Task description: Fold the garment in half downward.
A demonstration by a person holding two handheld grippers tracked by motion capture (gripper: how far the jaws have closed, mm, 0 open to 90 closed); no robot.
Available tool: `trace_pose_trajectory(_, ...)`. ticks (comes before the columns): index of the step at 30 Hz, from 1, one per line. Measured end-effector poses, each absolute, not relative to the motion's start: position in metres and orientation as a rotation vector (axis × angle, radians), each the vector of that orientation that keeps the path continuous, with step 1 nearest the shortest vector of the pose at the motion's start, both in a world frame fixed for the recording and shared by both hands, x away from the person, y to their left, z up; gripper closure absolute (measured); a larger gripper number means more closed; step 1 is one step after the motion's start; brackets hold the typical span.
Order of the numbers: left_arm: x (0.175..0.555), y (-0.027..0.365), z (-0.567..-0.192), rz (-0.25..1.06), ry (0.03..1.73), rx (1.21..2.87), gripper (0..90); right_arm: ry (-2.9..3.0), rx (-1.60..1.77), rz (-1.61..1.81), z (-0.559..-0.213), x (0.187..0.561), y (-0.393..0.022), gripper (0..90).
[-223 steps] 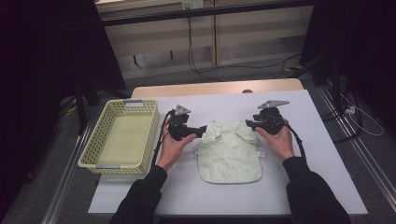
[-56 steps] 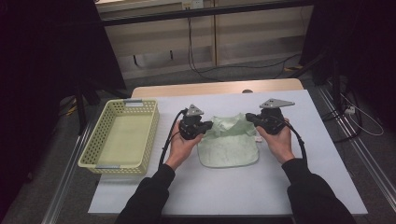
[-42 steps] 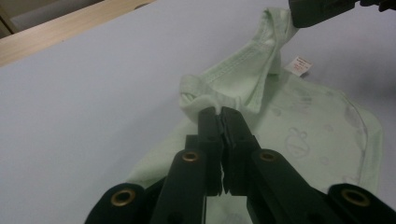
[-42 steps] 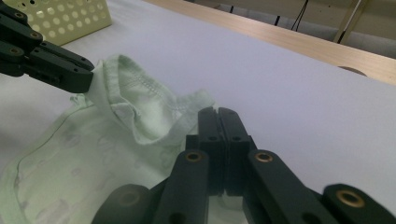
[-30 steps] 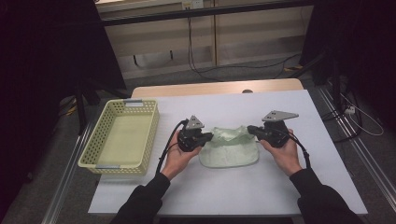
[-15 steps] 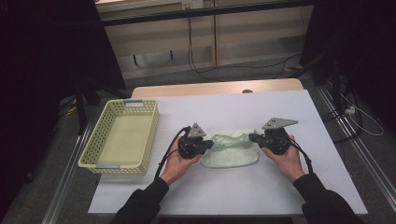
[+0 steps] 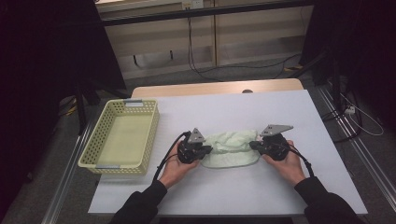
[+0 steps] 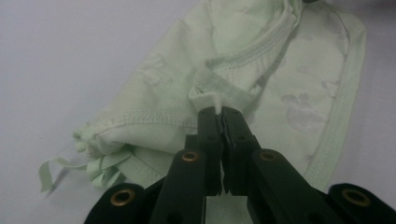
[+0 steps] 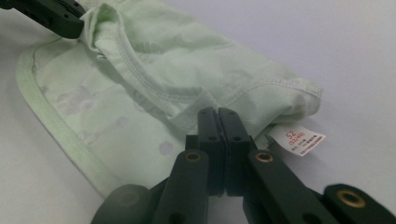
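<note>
looking down from the high view: a pale green baby garment lay folded over on the white table, near the front edge, between two grippers. left gripper touching the cloth's left end, held in the left hand. right gripper touching the cloth's right end, held in the right hand. yellow basket sat on the table's left side, well apart from the cloth.

seen in the left gripper view: left gripper with both black jaws pressed together, pinching a stitched edge of the garment. thin green ties trailed from the cloth's bunched end at the lower left. cloth partly lifted and folded over itself.

seen in the right gripper view: right gripper with jaws squeezed tight on a fold of the garment. small white label with the number 52 stuck out just beside the jaws, resting on the table. other gripper seen far off at the top left, touching the cloth's far end.
</note>
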State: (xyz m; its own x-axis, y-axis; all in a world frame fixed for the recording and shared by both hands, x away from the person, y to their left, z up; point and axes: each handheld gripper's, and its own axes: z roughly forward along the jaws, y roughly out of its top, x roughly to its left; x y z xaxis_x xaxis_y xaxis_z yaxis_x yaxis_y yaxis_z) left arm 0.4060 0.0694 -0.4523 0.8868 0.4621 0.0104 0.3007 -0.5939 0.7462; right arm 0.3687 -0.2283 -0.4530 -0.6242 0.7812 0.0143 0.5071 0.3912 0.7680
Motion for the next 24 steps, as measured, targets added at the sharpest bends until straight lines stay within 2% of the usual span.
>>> trace_pose_trajectory(4,0.403,0.07,-0.453,0.251,0.539,2.253,83.5,2.312,1.124,1.077,-0.455,0.369,-0.229,87.3)
trace_pose_trajectory(8,0.4,0.071,-0.452,0.237,0.542,2.24,76.7,2.324,1.115,1.081,-0.456,0.367,-0.227,78.3)
trace_pose_trajectory(11,0.398,0.07,-0.451,0.246,0.543,2.239,66.1,2.314,1.1,1.096,-0.454,0.365,-0.225,70.7)
trace_pose_trajectory(15,0.396,0.068,-0.45,0.256,0.542,2.238,58.2,2.302,1.073,1.11,-0.45,0.362,-0.222,61.5)
trace_pose_trajectory(19,0.392,0.067,-0.447,0.27,0.538,2.234,52.6,2.311,1.038,1.097,-0.45,0.358,-0.216,57.9)
trace_pose_trajectory(24,0.387,0.063,-0.447,0.301,0.497,2.261,52.5,2.358,1.011,1.069,-0.453,0.357,-0.211,60.9)
